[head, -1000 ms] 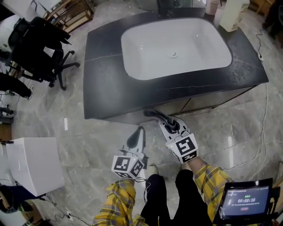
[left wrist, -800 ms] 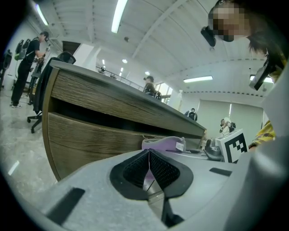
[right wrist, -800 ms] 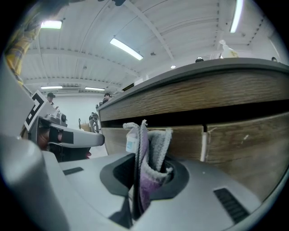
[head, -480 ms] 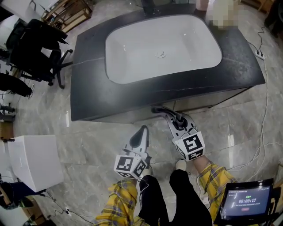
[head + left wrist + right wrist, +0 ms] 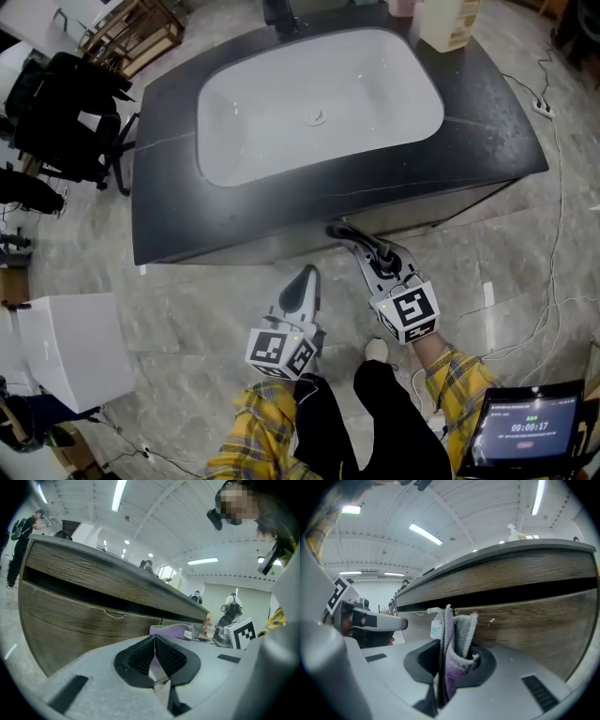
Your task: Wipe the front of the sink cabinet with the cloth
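Note:
The sink cabinet has a dark countertop (image 5: 487, 141) and a white basin (image 5: 281, 122); its wood-grain front (image 5: 529, 616) (image 5: 79, 616) has a dark gap between the drawers. My right gripper (image 5: 336, 231) (image 5: 449, 641) is shut on a grey and purple cloth (image 5: 454, 630) with a small label, which is held up close to the cabinet front. In the left gripper view the cloth (image 5: 171, 631) shows beside that front. My left gripper (image 5: 308, 275) (image 5: 154, 641) is shut on nothing and hangs a little back from the cabinet, left of the right one.
Black office chairs (image 5: 70, 103) stand left of the cabinet and a white box (image 5: 70, 347) sits on the marble floor. A bottle (image 5: 448, 23) stands at the back of the counter. Cables (image 5: 553, 281) trail along the floor at right, near a timer screen (image 5: 530, 429).
The right gripper has slid to the right along the cabinet front with the cloth. The left gripper has followed it, and the head view has shifted so that the cabinet sits further left.

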Demonstrator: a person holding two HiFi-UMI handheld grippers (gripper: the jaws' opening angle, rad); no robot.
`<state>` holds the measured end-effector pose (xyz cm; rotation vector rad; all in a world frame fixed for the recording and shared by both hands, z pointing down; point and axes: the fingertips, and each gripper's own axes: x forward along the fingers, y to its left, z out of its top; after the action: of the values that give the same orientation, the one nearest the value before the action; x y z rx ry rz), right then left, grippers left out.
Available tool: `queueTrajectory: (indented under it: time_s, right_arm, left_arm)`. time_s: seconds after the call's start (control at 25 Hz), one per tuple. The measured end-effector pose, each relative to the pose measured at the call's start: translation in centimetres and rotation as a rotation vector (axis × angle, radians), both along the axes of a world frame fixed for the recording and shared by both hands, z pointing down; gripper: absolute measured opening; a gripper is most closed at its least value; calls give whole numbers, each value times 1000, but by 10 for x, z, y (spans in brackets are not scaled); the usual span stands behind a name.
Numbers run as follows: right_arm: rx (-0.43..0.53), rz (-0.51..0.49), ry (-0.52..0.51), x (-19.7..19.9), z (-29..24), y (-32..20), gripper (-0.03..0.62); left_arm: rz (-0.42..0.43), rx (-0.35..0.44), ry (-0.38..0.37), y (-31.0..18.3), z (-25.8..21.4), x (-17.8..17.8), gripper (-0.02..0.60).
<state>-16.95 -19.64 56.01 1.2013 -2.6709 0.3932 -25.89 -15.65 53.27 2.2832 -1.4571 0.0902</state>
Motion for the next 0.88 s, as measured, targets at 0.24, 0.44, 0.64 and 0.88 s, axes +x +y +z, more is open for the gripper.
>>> queueTrajectory:
  time_s: [0.24,0.44,0.64,0.88]
  right_arm:
    - [3,-64,11,-15,-1,23,44]
    - [1,-115,16,-64,1,40,43]
    - [-25,-188,1,-138,5,61,43]
    - [-58,-246,6,-225,19,86,43]
  left_arm:
    - [-17,-6,3,6,1,-9,6]
    - [-51,-10,-3,19,3,-51,6]
    - [-95,-32,-25,43,10,-116,6]
    - [-149,-47,-65,68,15,-203,6]
